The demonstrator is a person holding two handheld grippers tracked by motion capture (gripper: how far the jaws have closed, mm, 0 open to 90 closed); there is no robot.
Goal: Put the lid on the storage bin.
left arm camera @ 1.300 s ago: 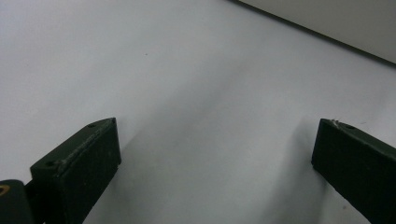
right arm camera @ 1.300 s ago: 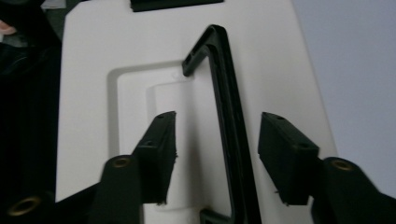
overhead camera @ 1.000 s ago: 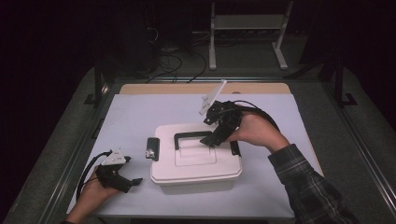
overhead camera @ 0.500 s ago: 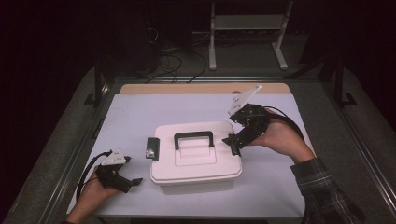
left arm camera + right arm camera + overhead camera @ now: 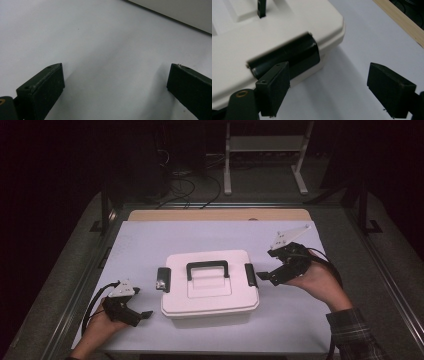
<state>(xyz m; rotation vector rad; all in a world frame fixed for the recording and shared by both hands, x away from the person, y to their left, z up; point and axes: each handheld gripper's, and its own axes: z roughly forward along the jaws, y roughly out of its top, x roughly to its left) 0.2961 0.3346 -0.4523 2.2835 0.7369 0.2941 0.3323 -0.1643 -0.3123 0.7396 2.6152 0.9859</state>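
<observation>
Right gripper spread, jaws just widened, nothing gripped, positioned at black side latch of white storage box. Left gripper spread over table.

- I see the white box, lid down, sitting level at the desk's middle.
- Black handle lies flat on the lid.
- Right latch is black; left latch looks flipped out.

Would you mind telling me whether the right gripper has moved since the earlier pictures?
Yes. The right gripper has gone from above the box's black handle rightward and down to the box's right latch, jaws just opening, empty.
</observation>
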